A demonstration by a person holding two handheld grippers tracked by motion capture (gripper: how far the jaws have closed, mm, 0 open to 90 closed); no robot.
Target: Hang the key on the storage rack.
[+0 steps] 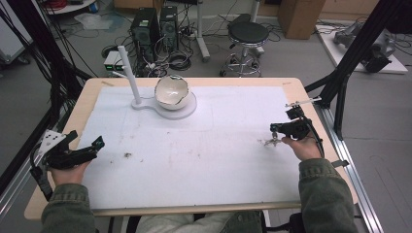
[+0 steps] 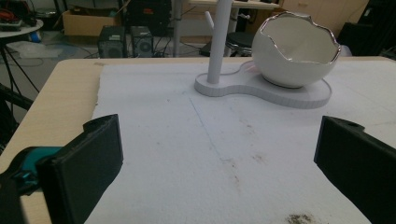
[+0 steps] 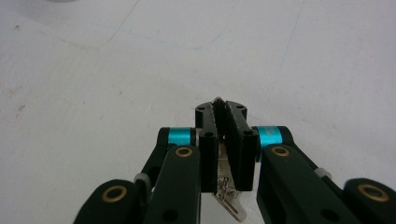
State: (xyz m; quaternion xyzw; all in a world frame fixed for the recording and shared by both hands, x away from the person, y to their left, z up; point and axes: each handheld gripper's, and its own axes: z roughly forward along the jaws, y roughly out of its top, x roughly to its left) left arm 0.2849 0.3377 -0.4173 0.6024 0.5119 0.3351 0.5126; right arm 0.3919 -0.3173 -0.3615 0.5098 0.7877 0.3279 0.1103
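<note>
Two grippers work over one white mat point(image 1: 194, 155) that covers most of the desk point(image 1: 77, 114). Taking the mat as the landmark, the left gripper point(image 1: 99, 143) sits at its near left edge, held low in the person's left hand point(image 1: 65, 170); its jaws are spread wide, with nothing between them, and in the left gripper view the two black jaws frame bare mat. The right gripper point(image 1: 273, 129) sits at the mat's near right side in the right hand point(image 1: 303, 145). Its jaws are pressed together on a small silver metal piece point(image 3: 229, 196), which shows between and below the jaws in the right gripper view; in the high view a small silvery thing point(image 1: 270, 141) lies on the mat just below the jaw tips, and I cannot tell what the piece is.

One small dark speck of debris point(image 1: 128, 155) lies on the mat's near left part, just right of the left gripper.

At the mat's far edge, left of its middle, stands one white stand point(image 1: 170, 110) with a flat base and one upright post point(image 1: 127, 73). One white eggshell-shaped bowl point(image 1: 171, 90) with a jagged silver rim rests on the base, just right of the post.

Beyond the desk, on the floor, are one black stool point(image 1: 248, 36) and two dark computer towers point(image 1: 155, 26).
</note>
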